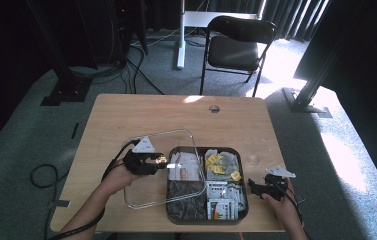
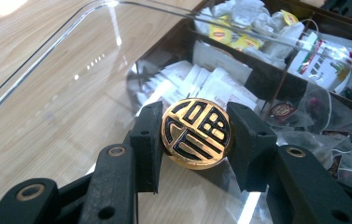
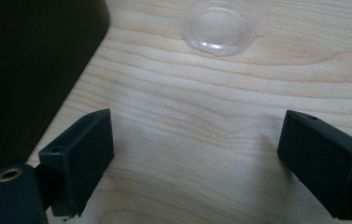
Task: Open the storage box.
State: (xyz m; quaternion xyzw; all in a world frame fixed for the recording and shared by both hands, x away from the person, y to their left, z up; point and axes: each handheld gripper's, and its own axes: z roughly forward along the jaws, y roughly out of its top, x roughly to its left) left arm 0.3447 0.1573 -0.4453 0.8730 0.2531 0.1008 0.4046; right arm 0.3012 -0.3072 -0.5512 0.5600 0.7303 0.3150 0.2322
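A clear plastic lid (image 1: 148, 192) is held tilted over the left part of a dark, divided box (image 1: 244, 212) of tea bags and sachets. My left gripper (image 1: 159, 161) is shut on the lid's round gold-and-black knob (image 2: 196, 133), one pad on each side of it. Through the lid (image 2: 66, 93) I see white sachets (image 2: 211, 81) and yellow-tagged tea bags (image 2: 229, 35) in the box. My right gripper (image 1: 252, 188) rests low at the box's right side, and its jaws (image 3: 194, 144) are open over bare wood with nothing between them.
A small clear plastic cup (image 3: 219, 23) stands on the table just ahead of the right gripper, also seen right of the box (image 1: 254, 159). The box's dark wall (image 3: 29, 70) is at that gripper's left. A black chair (image 1: 236, 47) stands beyond the table's far edge.
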